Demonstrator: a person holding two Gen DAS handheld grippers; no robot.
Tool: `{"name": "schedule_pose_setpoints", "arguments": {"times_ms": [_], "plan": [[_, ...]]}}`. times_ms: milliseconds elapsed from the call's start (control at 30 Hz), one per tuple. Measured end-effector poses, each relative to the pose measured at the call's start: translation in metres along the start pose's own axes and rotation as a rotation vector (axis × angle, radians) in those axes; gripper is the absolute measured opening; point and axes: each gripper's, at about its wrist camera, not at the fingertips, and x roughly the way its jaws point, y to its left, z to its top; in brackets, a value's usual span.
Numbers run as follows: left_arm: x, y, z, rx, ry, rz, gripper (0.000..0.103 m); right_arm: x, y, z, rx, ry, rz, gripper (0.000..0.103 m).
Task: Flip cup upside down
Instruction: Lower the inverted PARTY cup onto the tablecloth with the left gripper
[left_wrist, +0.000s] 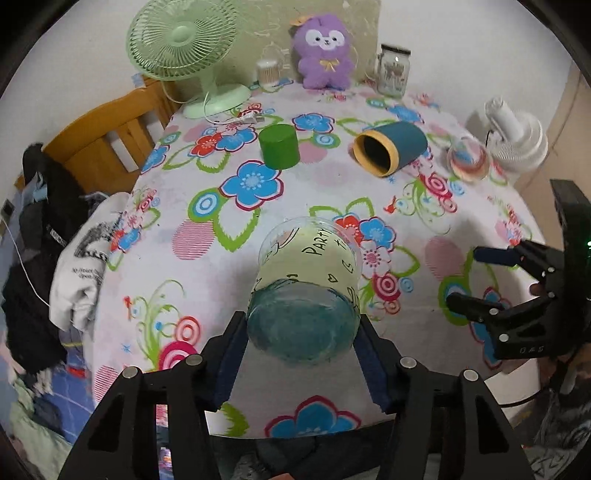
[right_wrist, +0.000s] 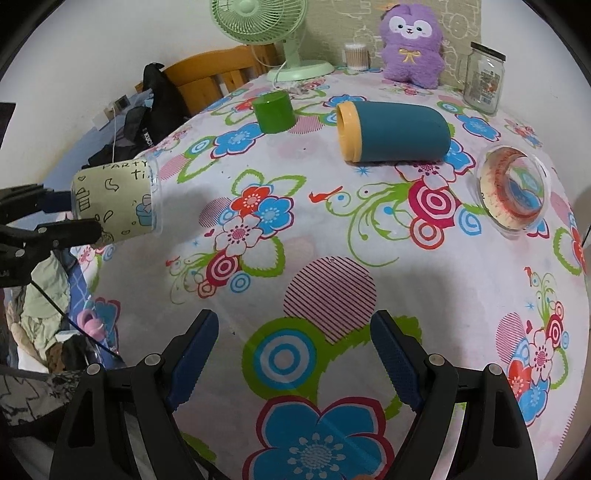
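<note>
My left gripper (left_wrist: 301, 354) is shut on a clear plastic cup with a pale yellow "Party time" print (left_wrist: 308, 280). It holds the cup near its base, lying roughly sideways above the table, mouth pointing away from me. In the right wrist view the same cup (right_wrist: 118, 201) hangs at the far left with its mouth facing right, held by the left gripper (right_wrist: 75, 216). My right gripper (right_wrist: 293, 362) is open and empty over the floral tablecloth (right_wrist: 295, 258); it also shows at the right edge of the left wrist view (left_wrist: 467, 278).
A green cup (left_wrist: 279, 146) stands upside down. A teal cup with a yellow rim (left_wrist: 389, 149) lies on its side. A clear patterned cup (right_wrist: 513, 186) lies at the right. At the back stand a green fan (left_wrist: 183, 48), a purple plush (left_wrist: 325, 51) and a glass jar (left_wrist: 393, 68). A white fan (left_wrist: 513, 134) stands at the right.
</note>
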Motion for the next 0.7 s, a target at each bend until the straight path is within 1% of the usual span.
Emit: {"name": "schedule_pose_setpoints", "arguments": {"times_ms": [100,167,267,433,700], "plan": [[-0.003,-0.003,0.004,0.039,-0.003,0.023,0.060,-0.001,0.002,0.001,-0.003,-0.010,0.015,0.086],[-0.004,-0.005,0.007,0.056,0.000,0.021,0.060,-0.001,0.005,0.002,-0.016,-0.015,0.023,0.086],[-0.001,-0.010,0.013,0.078,0.027,0.011,0.061,0.002,0.012,0.004,-0.035,-0.014,0.046,0.086],[-0.001,-0.018,0.019,0.115,0.044,0.021,0.061,0.008,0.015,0.005,-0.036,-0.008,0.061,0.086],[-0.006,-0.021,0.027,0.129,0.010,0.044,0.062,0.013,0.016,0.006,-0.038,0.000,0.072,0.086]]}}
